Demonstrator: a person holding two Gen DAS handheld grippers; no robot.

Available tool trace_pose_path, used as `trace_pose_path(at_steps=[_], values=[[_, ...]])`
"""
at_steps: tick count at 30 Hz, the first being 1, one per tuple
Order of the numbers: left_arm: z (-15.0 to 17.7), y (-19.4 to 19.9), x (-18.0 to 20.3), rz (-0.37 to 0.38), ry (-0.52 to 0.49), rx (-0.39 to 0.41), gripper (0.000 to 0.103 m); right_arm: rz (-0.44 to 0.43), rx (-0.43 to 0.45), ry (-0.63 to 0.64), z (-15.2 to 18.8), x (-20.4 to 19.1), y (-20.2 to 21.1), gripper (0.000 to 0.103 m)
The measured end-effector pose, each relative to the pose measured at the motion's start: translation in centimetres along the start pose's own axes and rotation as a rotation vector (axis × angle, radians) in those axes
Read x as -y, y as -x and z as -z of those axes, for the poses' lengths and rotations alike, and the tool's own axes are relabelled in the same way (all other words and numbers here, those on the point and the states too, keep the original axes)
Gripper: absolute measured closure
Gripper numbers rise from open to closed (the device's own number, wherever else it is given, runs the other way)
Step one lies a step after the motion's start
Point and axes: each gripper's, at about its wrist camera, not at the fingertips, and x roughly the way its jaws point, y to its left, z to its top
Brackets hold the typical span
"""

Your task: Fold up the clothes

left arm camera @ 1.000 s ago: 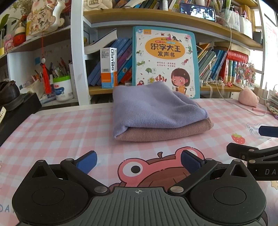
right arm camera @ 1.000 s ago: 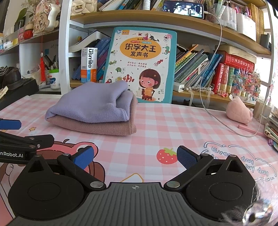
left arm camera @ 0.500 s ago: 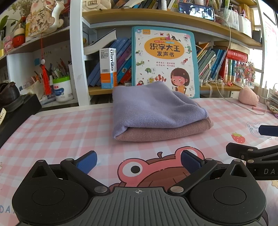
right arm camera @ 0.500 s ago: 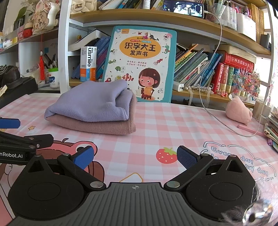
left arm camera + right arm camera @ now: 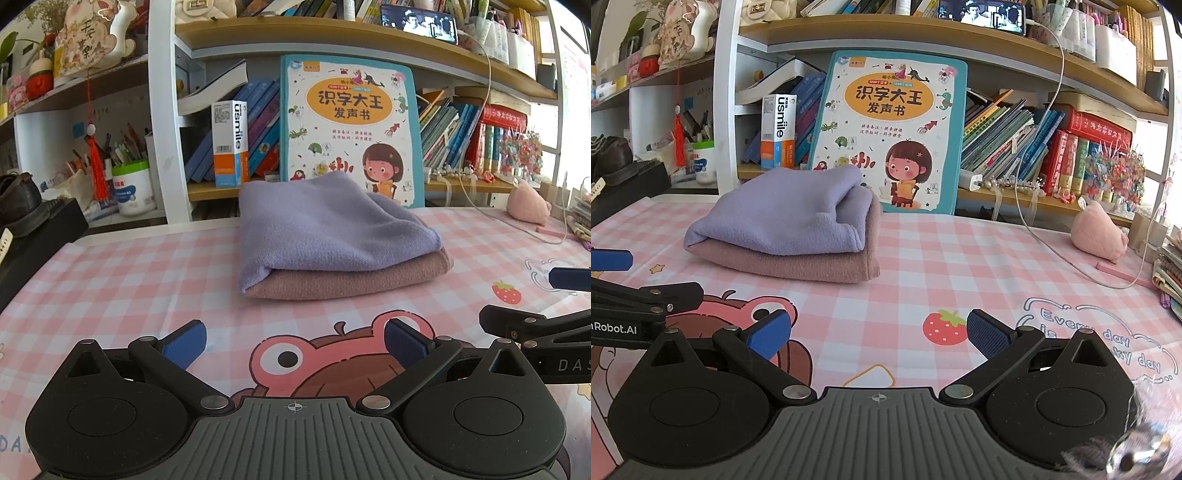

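Right now my left gripper (image 5: 294, 345) is wide open, its two blue pads far from each other, and nothing is between them. It touches no cloth; below the gap I see only the pink checked surface (image 5: 147, 273) with a cartoon frog print. My right gripper (image 5: 879, 334) is also spread wide and holds nothing. Under it lies the same surface, with a printed strawberry between the pads.

Both grippers are near each other, side by side: the right one enters the left wrist view from the right edge, and the left one enters the right wrist view from the left edge.

The clothes are in front of me, well apart from both grippers. A folded purple garment (image 5: 325, 225) lies on top of a folded dusty-pink garment (image 5: 354, 280), and the two make one neat stack on the surface. The purple one covers most of the pink one, so that the pink shows only along the lower front edge and one side.

Behind the stack a big children's book (image 5: 349, 122) stands upright against the bookshelf (image 5: 332, 33). A small pink plush toy (image 5: 1099, 232) sits on the surface further to the right.
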Motion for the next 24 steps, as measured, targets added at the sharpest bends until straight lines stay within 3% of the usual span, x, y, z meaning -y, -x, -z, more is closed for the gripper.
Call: trace_pose_path(at_steps=[24], values=[[-0.07,-0.21,-0.01,-0.001,-0.007,-0.014,0.0,-0.001,-0.019,-0.001,-0.03,0.01,-0.35,0.001]])
